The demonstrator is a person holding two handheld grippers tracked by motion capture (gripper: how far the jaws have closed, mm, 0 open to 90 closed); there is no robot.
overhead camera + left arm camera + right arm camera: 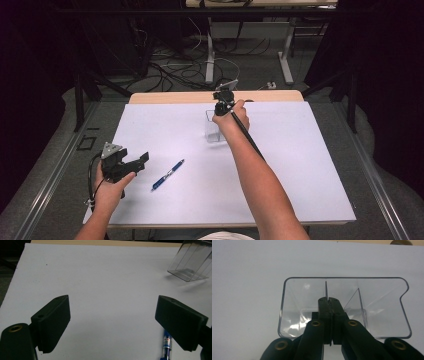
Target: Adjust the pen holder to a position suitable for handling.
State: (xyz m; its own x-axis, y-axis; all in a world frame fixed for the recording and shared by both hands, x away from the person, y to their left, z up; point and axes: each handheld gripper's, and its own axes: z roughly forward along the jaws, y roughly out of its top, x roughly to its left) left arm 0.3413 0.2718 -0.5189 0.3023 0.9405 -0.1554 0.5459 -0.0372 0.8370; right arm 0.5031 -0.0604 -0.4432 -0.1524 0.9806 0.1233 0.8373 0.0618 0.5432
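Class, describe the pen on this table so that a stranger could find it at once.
Start at the white sheet that covers the table. On its near left part, just right of the open left tool, lies a blue pen, slanting away toward the right. It is the slim, coloured thing there; the clear plastic holder stands farther back, where the right tool is shut on its wall.

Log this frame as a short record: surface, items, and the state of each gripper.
surface: white sheet over a wooden table
items: blue pen lying flat; clear plastic holder standing farther back
left gripper: open, beside the pen, holding nothing
right gripper: shut on the holder's near wall
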